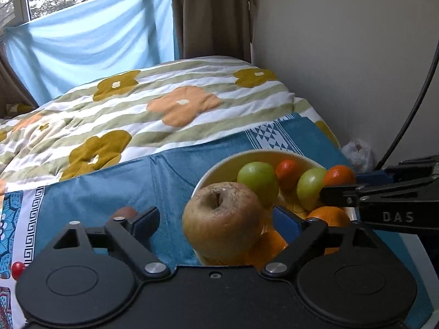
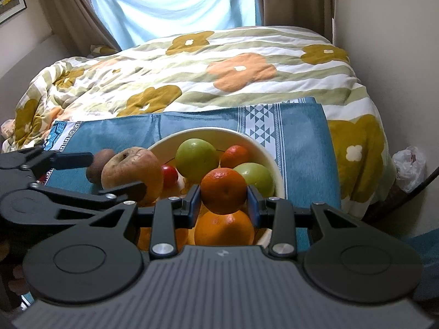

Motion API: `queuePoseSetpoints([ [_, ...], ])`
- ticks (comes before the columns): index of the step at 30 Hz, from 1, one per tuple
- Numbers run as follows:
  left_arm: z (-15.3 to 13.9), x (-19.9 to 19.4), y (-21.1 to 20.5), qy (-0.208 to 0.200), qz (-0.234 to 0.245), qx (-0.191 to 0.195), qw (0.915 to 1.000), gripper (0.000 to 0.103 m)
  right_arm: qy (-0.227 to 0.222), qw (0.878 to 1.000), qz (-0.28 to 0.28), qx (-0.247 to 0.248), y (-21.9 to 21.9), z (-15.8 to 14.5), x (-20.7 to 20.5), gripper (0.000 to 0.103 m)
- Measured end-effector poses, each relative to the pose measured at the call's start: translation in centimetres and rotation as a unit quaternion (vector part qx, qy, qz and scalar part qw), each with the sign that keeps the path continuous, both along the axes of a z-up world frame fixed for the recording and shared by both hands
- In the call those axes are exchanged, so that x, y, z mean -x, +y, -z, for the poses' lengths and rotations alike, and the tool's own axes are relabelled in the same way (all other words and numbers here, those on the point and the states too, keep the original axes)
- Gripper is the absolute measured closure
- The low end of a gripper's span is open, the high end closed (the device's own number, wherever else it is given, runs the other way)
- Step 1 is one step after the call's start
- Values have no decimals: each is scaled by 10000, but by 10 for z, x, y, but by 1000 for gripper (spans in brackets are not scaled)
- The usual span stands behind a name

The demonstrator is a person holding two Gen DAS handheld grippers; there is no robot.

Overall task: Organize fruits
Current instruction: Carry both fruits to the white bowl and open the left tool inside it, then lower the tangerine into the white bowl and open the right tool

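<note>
A cream bowl (image 2: 263, 148) (image 1: 219, 167) stands on a blue cloth and holds two green apples (image 2: 197, 159), tangerines, oranges (image 2: 224, 231) and a small red fruit (image 2: 169, 176). My right gripper (image 2: 224, 201) is shut on a tangerine (image 2: 223, 190) just above the bowl; it also shows in the left wrist view (image 1: 333, 183). My left gripper (image 1: 216, 219) is open, with a wrinkled tan apple (image 1: 222, 219) (image 2: 131, 171) between its fingers at the bowl's near rim; only its right finger is near the apple.
A brown fruit (image 2: 98, 164) (image 1: 125, 213) lies on the blue cloth (image 2: 123, 134) left of the bowl. A red cherry (image 1: 18, 270) lies at the cloth's left edge. A flowered quilt (image 2: 219, 63) covers the bed behind. The wall and a plastic bag (image 2: 408, 167) are to the right.
</note>
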State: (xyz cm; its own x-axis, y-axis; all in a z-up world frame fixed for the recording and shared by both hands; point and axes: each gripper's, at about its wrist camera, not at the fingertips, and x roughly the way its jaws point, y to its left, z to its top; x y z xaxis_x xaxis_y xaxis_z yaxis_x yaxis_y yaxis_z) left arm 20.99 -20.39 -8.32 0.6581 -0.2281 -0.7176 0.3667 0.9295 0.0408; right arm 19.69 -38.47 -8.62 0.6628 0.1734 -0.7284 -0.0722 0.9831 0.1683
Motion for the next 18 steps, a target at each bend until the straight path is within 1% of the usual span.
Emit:
queuePoseSetpoints([
  [6,-7,9,13,-28,-184,-15,9998,10,9,9999,-170,9,5,3,-12,53],
  [12,-4,19,28,-18,-478,-137,9988,10,-47,9980,-629,106,17,12,-26,53],
  [18,0,22,37,11,-734,-141,9972,10,-18,9941,-1045,277,28,23,-33,53],
])
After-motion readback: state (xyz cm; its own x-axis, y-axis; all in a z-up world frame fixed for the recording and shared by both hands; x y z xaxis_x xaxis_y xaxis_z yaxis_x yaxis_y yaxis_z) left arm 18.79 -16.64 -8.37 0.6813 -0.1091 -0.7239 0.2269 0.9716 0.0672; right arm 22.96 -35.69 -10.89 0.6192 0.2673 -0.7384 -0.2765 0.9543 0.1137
